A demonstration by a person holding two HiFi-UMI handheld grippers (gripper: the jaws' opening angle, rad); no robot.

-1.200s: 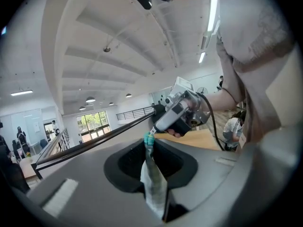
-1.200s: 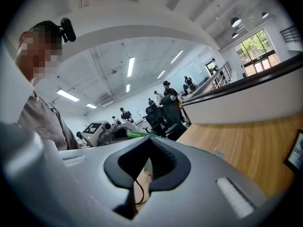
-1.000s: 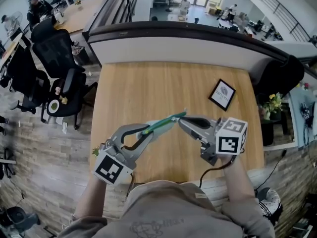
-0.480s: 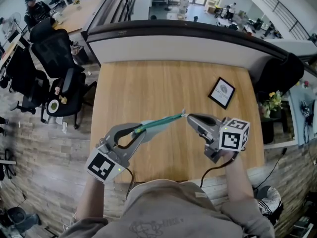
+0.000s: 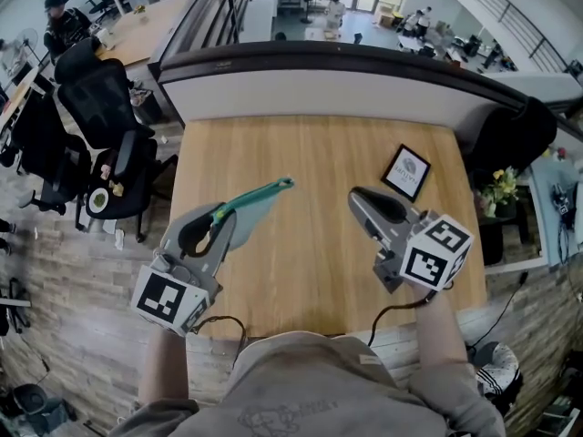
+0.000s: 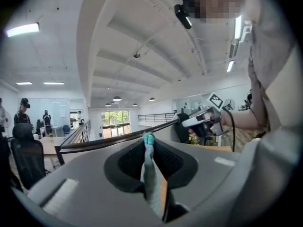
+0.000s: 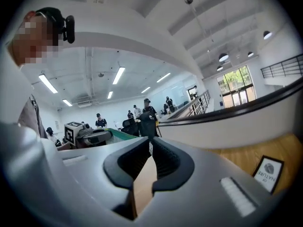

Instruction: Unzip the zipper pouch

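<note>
Counter [image 5: 301, 153]: rectangular, light wood-grain top, far edge butted against curved white wall with dark rail. Card [image 5: 407, 172]: small, black-framed, pale face with round emblem; lies flat on counter near far right corner, turned at angle to counter edges. Near edge of counter just before person's body.

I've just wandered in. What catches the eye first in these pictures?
Above the left side of a wooden table, the left gripper has its jaws clamped on a pale pouch with a teal zipper edge, holding it in the air. Opposite it, the right gripper is shut and empty. A small black-framed card lies near the table's far right corner.
</note>
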